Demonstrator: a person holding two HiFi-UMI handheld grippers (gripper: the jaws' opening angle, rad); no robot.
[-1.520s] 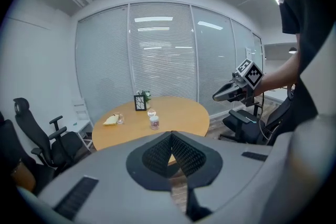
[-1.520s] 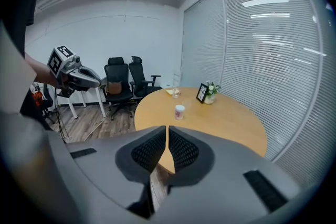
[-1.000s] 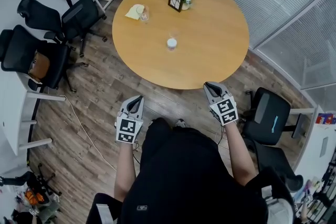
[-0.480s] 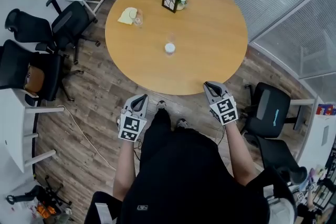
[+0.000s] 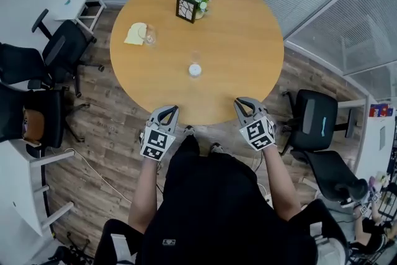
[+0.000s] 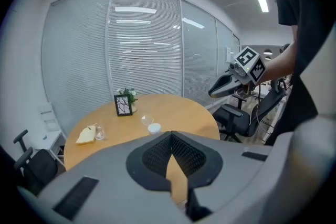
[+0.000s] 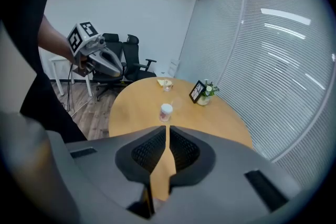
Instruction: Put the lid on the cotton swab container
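both jaws are closed and empty, the left gripper (image 5: 169, 111) and right gripper (image 5: 243, 102) held at the near edge of the round wooden counter (image 5: 248, 40). the small white cylindrical cotton swab container (image 5: 195, 70) stands mid-counter, with what seems a clear plastic lid (image 6: 146, 120) just beyond it; the lid is judged light and slippery, best taken by its rim

table (image 5: 248, 40): smooth matt wood | floor (image 5: 108, 133): wood planks | cotton swab container (image 5: 195, 70): plastic
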